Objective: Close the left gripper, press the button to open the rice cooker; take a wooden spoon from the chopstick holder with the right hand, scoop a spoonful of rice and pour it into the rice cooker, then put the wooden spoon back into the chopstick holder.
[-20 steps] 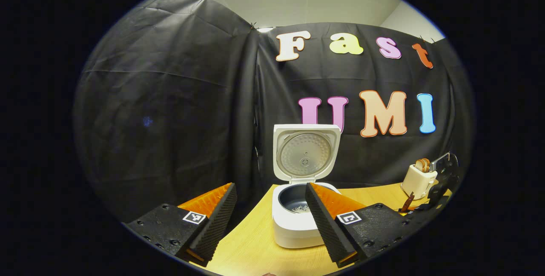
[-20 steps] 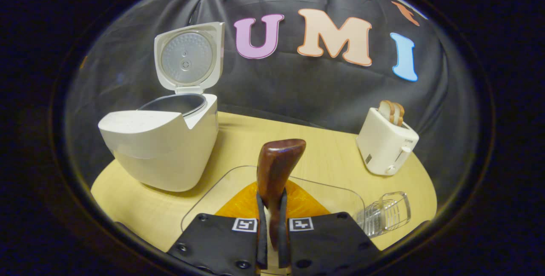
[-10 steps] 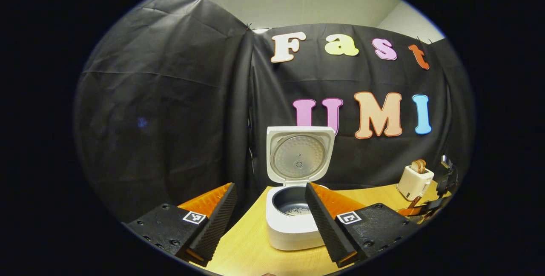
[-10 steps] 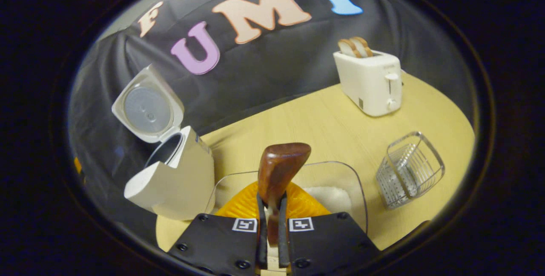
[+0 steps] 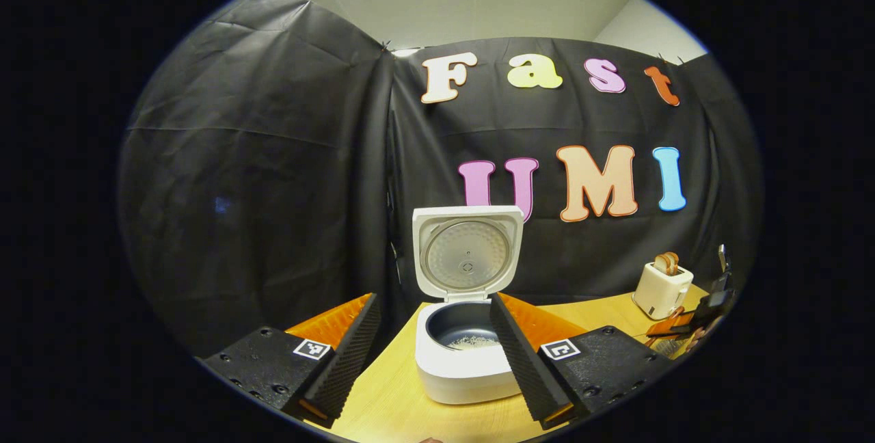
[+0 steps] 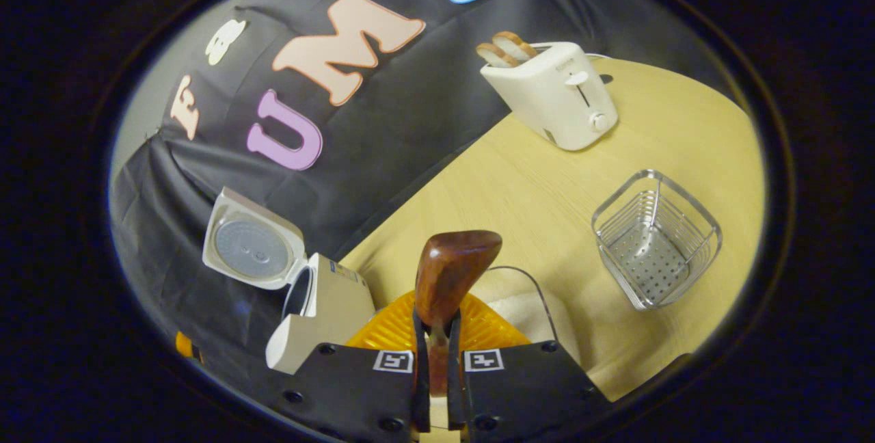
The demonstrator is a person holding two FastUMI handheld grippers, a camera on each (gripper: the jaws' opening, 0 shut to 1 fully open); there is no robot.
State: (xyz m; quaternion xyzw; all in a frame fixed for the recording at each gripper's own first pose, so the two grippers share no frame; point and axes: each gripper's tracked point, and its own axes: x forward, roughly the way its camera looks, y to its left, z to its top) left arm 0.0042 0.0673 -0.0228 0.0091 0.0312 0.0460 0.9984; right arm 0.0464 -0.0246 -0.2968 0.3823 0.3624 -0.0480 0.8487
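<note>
The white rice cooker (image 5: 459,374) stands open on the table, lid (image 5: 468,251) upright, with a little rice (image 5: 473,342) in its dark pot. My left gripper (image 5: 434,299) is open just in front of it, fingers apart and empty. My right gripper (image 6: 435,318) is shut on the brown wooden spoon (image 6: 454,262), whose bowl sticks up past the fingers. The clear chopstick holder (image 6: 655,238) stands to the right of the spoon and holds nothing. The cooker (image 6: 328,303) lies tilted at lower left in the right gripper view.
A clear container with white rice (image 6: 523,306) sits right under the spoon. A cream toaster (image 6: 554,91) with two bread slices stands at the back of the wooden table (image 6: 533,183). In the left gripper view the toaster (image 5: 662,281) is far right.
The right gripper has rolled and lifted with the spoon, so the holder and toaster swung up and left in its view. The left gripper drifted slightly; the cooker sits further left.
</note>
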